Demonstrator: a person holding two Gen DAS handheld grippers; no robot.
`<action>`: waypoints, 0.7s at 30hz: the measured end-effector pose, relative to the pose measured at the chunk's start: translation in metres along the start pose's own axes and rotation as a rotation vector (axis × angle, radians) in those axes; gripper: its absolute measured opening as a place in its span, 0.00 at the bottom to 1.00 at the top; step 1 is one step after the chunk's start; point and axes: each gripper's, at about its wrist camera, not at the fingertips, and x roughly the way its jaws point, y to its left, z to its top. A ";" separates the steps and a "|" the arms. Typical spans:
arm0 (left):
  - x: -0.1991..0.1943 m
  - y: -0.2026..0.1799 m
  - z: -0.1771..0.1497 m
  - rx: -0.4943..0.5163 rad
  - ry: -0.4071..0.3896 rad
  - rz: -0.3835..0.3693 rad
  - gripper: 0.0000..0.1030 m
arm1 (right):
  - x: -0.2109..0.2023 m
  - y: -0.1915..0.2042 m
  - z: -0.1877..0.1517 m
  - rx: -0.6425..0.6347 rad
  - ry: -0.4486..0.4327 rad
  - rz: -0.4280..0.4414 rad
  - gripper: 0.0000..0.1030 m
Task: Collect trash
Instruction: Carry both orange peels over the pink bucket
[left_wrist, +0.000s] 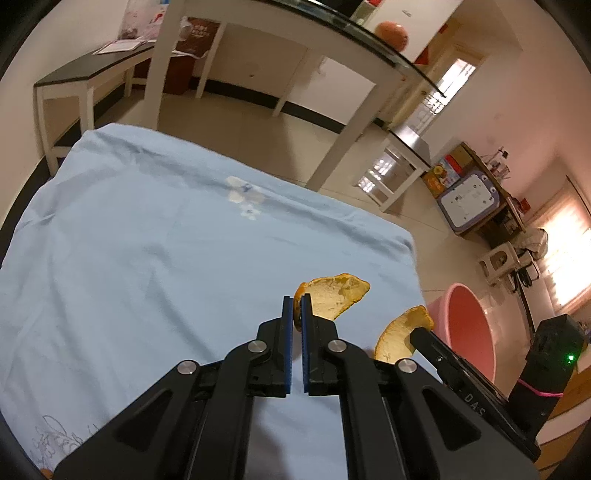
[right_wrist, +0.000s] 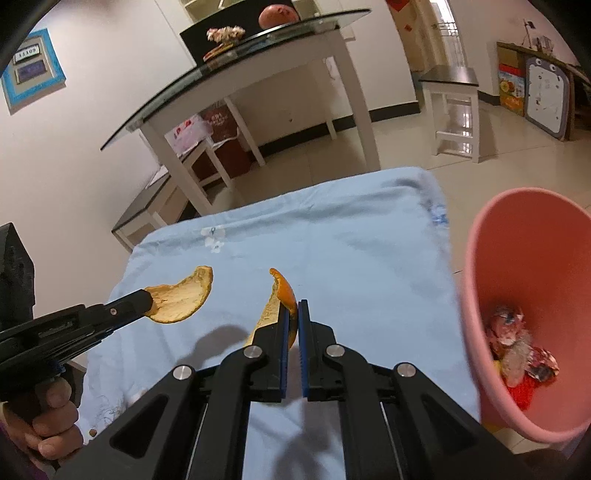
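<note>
My left gripper (left_wrist: 296, 300) is shut on an orange peel (left_wrist: 338, 295) and holds it above the light blue cloth (left_wrist: 147, 258). It shows at the left of the right wrist view (right_wrist: 147, 299) with that peel (right_wrist: 183, 295). My right gripper (right_wrist: 293, 304) is shut on a second orange peel (right_wrist: 282, 295), also above the cloth (right_wrist: 351, 240). That peel shows in the left wrist view (left_wrist: 400, 334). A pink bin (right_wrist: 476, 295) stands to the right of the cloth, with crumpled wrappers (right_wrist: 517, 343) inside. It also shows in the left wrist view (left_wrist: 472, 325).
A white table with a glass top (right_wrist: 236, 77) stands beyond the cloth, with a dark bench (left_wrist: 92, 70) beside it. A small white stool (right_wrist: 456, 118) and a whiteboard (right_wrist: 545, 99) are further off on the tiled floor. A small dark speck (right_wrist: 92, 431) lies at the cloth's near left.
</note>
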 end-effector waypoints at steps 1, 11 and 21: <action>-0.001 -0.004 -0.001 0.008 0.001 -0.004 0.03 | -0.005 -0.003 0.000 0.005 -0.007 -0.002 0.04; 0.003 -0.072 -0.013 0.133 0.025 -0.082 0.03 | -0.076 -0.058 -0.003 0.095 -0.134 -0.102 0.04; 0.020 -0.144 -0.030 0.259 0.069 -0.153 0.03 | -0.130 -0.131 -0.011 0.207 -0.236 -0.255 0.04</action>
